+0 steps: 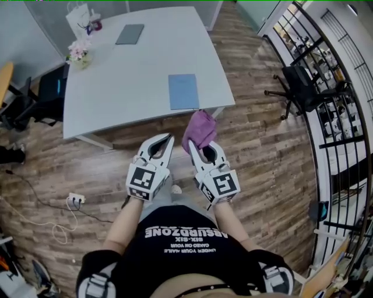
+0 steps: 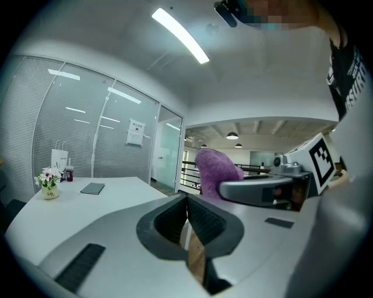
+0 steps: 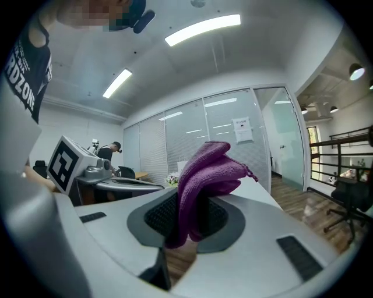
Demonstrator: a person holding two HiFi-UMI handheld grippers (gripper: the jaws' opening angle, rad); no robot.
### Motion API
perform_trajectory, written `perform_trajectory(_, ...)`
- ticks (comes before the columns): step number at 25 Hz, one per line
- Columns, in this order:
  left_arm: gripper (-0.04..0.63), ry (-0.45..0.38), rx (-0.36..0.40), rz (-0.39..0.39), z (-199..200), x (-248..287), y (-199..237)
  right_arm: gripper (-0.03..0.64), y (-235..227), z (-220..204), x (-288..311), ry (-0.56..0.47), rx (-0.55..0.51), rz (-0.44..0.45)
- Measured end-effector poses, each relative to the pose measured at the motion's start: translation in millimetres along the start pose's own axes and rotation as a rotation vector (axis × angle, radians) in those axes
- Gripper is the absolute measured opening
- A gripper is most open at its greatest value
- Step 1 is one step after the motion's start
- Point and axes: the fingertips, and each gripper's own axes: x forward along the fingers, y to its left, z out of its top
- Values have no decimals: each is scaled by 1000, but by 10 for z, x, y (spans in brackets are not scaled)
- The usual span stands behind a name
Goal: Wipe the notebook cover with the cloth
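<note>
While both grippers hang over the plank floor (image 1: 262, 157) on the near side of the table (image 1: 134, 70), the right gripper (image 1: 201, 149) has its jaws clamped on the cloth (image 1: 200, 130), a fuzzy purple bundle that bunches up and flops out past the tips. From the right gripper view the cloth (image 3: 207, 180) is pinched between the ribbed black pads, its folds soft and rounded and one thread sticking out at the side. Over to the left gripper (image 1: 163, 142): its own view shows the jaws pressed together with nothing between them, just the dark textured pads (image 2: 204, 218) meeting in a narrow seam. The two grippers sit side by side, close but not touching. On the table, the notebook (image 1: 183, 91) lies flat by the near edge, toward the near right corner, a pale blue rectangle with a smooth cover and bare tabletop all round it. The cloth comes right up to that near edge, just below the notebook in the head view. The table itself is a smooth white slab with crisp corners, and most of it is bare. At the table's far side lie a dark grey flat pad (image 1: 129, 34), a small pot of flowers (image 1: 77, 55) and a white bag (image 1: 78, 17). Off the table's right side stand a black office chair (image 1: 303, 87) and a black railing (image 1: 344, 116).
</note>
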Motion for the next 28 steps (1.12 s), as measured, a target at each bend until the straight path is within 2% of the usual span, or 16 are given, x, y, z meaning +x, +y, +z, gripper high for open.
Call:
perform_trajectory(4, 17, 33, -31, -18, -108, 318, 289, 80, -250, -77, 312, 39, -7, -25)
perform_trajectory(16, 17, 123, -42, -85, -146, 1469, 1356, 81, -1241, -93, 1417, 144, -13, -144)
perform_trajectory(21, 17, 181, -60, -86, -342, 1788, 1593, 82, -1477, -106, 1732, 182, -50, -124)
perform_trajectory(28, 17, 270, -136, -36, -688, 2035, 1805, 83, -1789, -359, 2199, 325, -106, -35)
